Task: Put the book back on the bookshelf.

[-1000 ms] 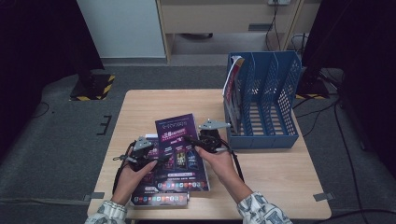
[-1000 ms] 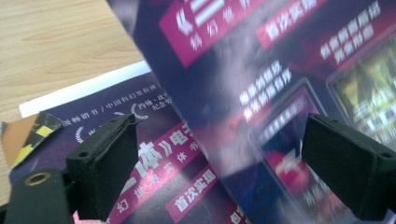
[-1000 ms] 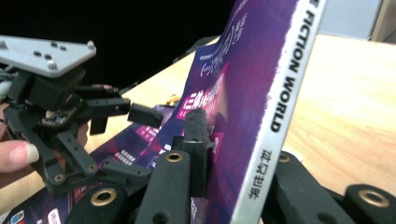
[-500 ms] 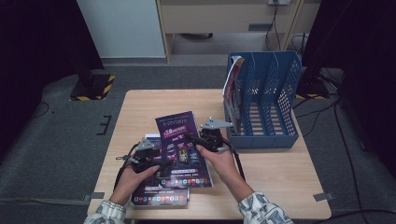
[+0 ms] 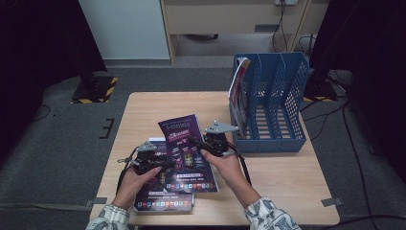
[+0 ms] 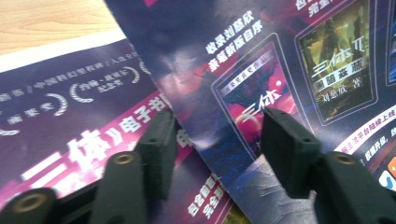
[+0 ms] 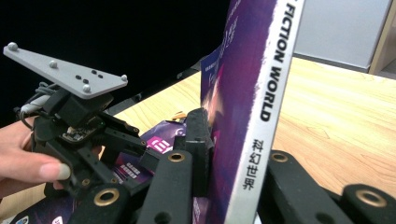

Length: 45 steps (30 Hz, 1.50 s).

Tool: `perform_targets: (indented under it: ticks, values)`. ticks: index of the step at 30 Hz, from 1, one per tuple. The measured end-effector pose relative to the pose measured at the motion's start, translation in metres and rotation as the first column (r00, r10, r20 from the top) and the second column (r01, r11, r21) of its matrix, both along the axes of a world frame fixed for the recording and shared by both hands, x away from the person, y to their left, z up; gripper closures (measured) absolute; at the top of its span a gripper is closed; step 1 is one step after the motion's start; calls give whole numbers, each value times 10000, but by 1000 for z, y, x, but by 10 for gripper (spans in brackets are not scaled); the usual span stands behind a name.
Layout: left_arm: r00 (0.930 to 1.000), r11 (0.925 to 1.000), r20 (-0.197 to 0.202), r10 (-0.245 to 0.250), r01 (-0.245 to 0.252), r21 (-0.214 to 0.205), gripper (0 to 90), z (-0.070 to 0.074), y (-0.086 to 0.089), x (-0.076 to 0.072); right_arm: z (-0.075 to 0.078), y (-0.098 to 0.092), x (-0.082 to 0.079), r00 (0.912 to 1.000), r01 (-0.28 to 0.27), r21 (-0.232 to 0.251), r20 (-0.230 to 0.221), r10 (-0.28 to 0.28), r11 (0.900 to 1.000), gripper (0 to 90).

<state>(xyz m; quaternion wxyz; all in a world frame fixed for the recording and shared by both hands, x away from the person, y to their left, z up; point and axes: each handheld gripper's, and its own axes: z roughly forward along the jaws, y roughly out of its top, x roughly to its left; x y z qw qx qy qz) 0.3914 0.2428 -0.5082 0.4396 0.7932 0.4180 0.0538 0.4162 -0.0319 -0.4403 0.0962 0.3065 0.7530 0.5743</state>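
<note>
Now the left jaws narrow on the magazine

Right gripper (image 5: 198,143) stays clamped on the top magazine (image 5: 187,148) at its three o'clock edge, near the table (image 5: 287,182) centre. Left gripper (image 6: 215,135), at nine o'clock, has just been closing, its jaws half-narrowed astride the cover's edge, pads not yet pinching. A two-handed lift toward the rack (image 5: 270,103) looks next.

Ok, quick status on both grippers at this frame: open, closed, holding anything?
Left gripper: open, jaws just been closing astride the top magazine's edge, pads not yet pressing.
Right gripper: shut on the top magazine's spine.
</note>
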Motion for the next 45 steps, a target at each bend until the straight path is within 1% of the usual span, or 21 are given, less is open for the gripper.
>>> perform_targets:
  ticks: [2,6,8,11,14,17,19,21,22,23,24,28,29,32,34,36,38,39,40,41,45]
  values:
    - [10000,10000,-29,62,-62,17,542,1,2,0,0,0,-1,10000,-51,-24,41,51,10000,799]
    - [9998,9999,-124,139,-138,84,586,1,2,1,0,1,-2,9999,-96,-78,83,96,9999,797]
    - [9998,9998,-106,170,-169,61,607,2,3,1,0,2,-2,9997,-173,-212,172,176,9996,786]
    - [9998,9998,-55,192,-191,112,613,2,2,0,1,3,-3,9994,-308,-371,170,315,9988,768]
    - [9998,9997,-1,179,-179,194,614,2,1,0,0,7,-4,9990,-430,-421,136,436,9982,712]
    - [9998,9996,64,167,-168,247,614,1,0,0,-3,12,-4,9983,-567,-858,81,576,9947,668]
    - [9998,9995,100,151,-153,268,614,2,0,0,-4,13,-4,9981,-609,-1062,-7,612,9925,632]
    - [9999,9994,125,115,-119,328,614,2,0,0,-6,13,-3,9984,-560,-1392,-70,555,9887,674]
    - [9999,9994,121,122,-126,323,614,2,0,0,-7,13,-3,9990,-447,-1523,-35,446,9873,733]
    - [9998,9995,146,127,-131,297,614,2,0,0,-8,12,-2,9992,-386,-1504,-8,390,9879,773]
    - [9998,9995,158,107,-112,308,614,2,0,0,-8,10,-2,9994,-334,-1402,0,338,9896,782]
    - [9997,9997,228,131,-136,207,608,4,1,-1,-7,9,-2,9998,-69,-1442,150,92,9895,793]
    - [9993,9997,316,180,-185,162,603,4,1,-1,-6,8,-2,9997,-1,-1437,237,35,9896,794]
    - [9970,9989,629,456,-451,-88,577,6,3,-1,-2,7,-3,9985,-8,-1168,543,72,9932,796]
    - [9971,9984,530,541,-531,-214,491,5,4,0,3,6,-4,9966,-11,-958,822,90,9954,798]
    - [9980,9981,445,442,-422,-443,449,3,4,0,7,6,-6,9939,-91,-790,1090,177,9968,799]
    - [9985,9979,401,369,-347,-544,369,2,5,1,10,7,-8,9890,-157,-644,1457,250,9978,801]
    - [9993,9975,268,248,-230,-663,352,1,5,1,11,7,-9,9880,-166,-579,1525,253,9982,801]
    - [9996,9975,201,211,-197,-684,325,0,5,1,13,6,-10,9863,-209,-481,1624,285,9986,801]
    - [9997,9973,174,196,-183,-717,310,-1,5,2,14,6,-10,9854,-244,-421,1676,311,9988,802]
    - [9999,9969,148,-16,27,-785,317,-2,4,1,15,6,-12,9812,-261,-303,1905,315,9992,803]
